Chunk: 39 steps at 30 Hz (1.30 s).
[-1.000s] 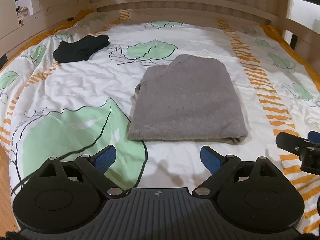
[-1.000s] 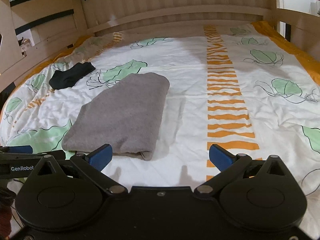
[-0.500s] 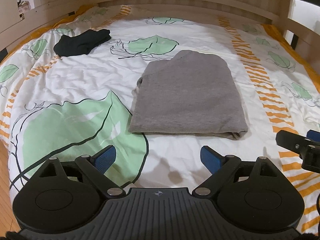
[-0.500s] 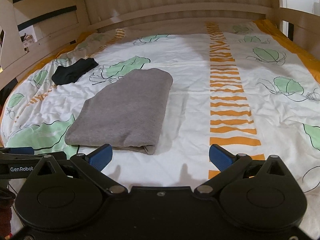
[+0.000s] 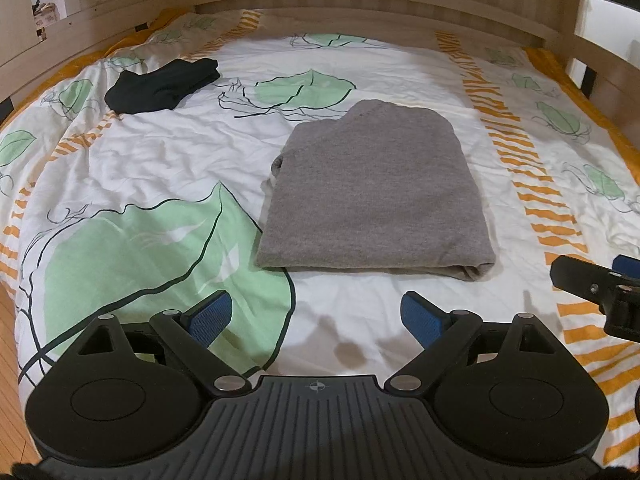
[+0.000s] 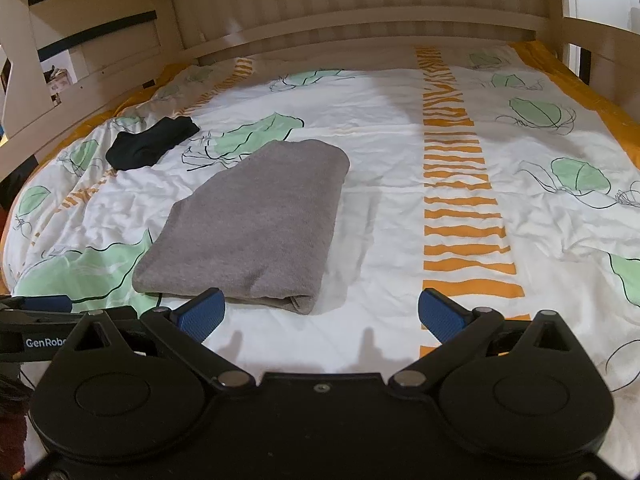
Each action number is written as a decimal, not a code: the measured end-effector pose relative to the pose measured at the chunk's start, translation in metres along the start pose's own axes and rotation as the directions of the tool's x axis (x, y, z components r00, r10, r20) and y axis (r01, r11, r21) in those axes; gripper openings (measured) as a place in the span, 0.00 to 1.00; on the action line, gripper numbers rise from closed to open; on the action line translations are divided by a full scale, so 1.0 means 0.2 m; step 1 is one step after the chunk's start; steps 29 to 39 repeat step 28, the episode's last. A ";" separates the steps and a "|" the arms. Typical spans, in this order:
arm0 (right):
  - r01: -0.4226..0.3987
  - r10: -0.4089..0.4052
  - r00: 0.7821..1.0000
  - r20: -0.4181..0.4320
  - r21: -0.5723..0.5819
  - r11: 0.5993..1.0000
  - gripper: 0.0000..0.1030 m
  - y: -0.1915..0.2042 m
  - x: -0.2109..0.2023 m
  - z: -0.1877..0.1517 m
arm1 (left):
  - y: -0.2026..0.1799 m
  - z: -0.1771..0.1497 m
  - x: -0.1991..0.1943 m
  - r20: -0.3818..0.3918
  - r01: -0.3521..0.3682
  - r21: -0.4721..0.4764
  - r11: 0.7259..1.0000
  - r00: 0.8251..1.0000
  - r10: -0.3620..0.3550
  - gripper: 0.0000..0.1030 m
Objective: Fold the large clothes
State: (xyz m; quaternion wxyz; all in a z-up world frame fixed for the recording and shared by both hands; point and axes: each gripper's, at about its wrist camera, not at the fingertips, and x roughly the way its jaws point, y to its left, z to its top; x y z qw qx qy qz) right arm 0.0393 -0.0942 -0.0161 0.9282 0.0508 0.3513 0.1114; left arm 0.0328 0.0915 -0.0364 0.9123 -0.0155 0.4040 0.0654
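Note:
A grey garment [image 5: 372, 192] lies folded into a flat rectangle in the middle of the bed; it also shows in the right wrist view [image 6: 256, 224]. My left gripper [image 5: 316, 316] is open and empty, held above the near edge of the bed just short of the garment. My right gripper [image 6: 320, 314] is open and empty, with its left finger close to the garment's near right corner. The right gripper also shows at the right edge of the left wrist view [image 5: 600, 280].
A folded black garment [image 5: 160, 84] lies at the far left of the bed, also in the right wrist view [image 6: 150, 142]. The bed cover [image 5: 400, 64] is white with green leaves and orange stripes. A wooden bed frame [image 6: 360, 24] runs around the back and sides.
Both grippers have drawn back and risen slightly, so the grey garment sits farther from the fingers. The garment itself has not moved. Both grippers stay open.

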 end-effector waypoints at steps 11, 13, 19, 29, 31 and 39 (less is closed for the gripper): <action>-0.006 0.006 1.000 -0.014 0.003 1.000 1.00 -0.01 0.02 0.01 | 0.00 0.01 0.01 -0.002 0.002 0.004 1.000 1.000 -0.002 0.89; -0.006 0.006 1.000 -0.016 0.003 1.000 1.00 -0.01 0.02 0.01 | -0.01 0.01 0.01 -0.002 0.003 0.004 1.000 1.000 -0.003 0.89; -0.008 0.008 1.000 -0.021 0.002 1.000 1.00 -0.01 0.03 0.01 | 0.00 0.01 0.02 -0.004 0.002 0.007 1.000 1.000 -0.002 0.89; -0.015 0.015 0.999 -0.044 0.006 1.000 1.00 -0.02 0.07 0.00 | 0.01 0.01 0.05 -0.020 0.013 0.017 1.000 1.000 -0.013 0.89; -0.015 0.015 0.999 -0.044 0.006 1.000 1.00 -0.02 0.07 0.00 | 0.01 0.01 0.05 -0.020 0.013 0.017 1.000 1.000 -0.013 0.89; -0.015 0.015 0.999 -0.044 0.006 1.000 1.00 -0.02 0.07 0.00 | 0.01 0.01 0.05 -0.020 0.013 0.017 1.000 1.000 -0.013 0.89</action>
